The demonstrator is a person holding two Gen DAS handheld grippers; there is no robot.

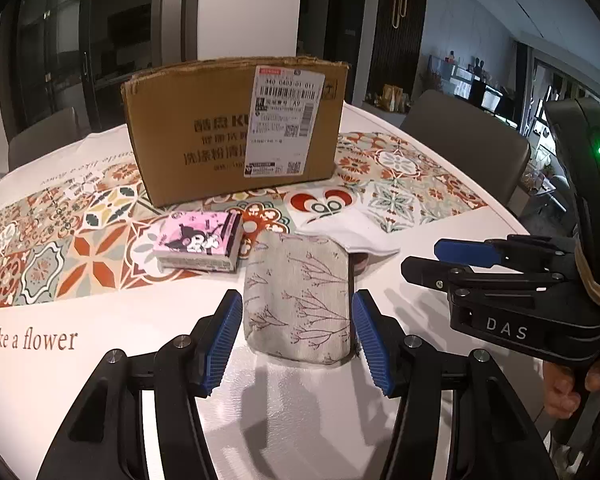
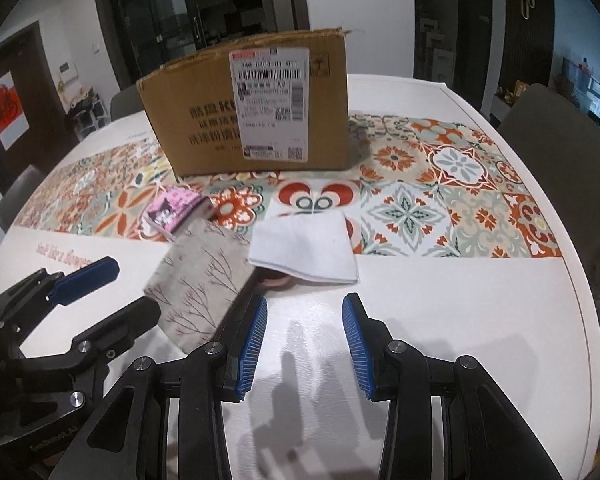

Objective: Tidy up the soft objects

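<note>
The soft grey pouch [image 1: 300, 300] with twig prints lies flat on the bench [image 1: 100, 360], long way pointing toward the cardboard box [image 1: 236, 132]. Its near end sits right between the open fingers of the left hand-held gripper [image 1: 298, 340], which hold nothing. So the left one is nearer. The right hand-held gripper [image 2: 304, 344] is open and empty too, facing the folded white cloth [image 2: 304, 248] beside the pouch. A pink tissue pack [image 1: 198, 246] lies near.
</note>
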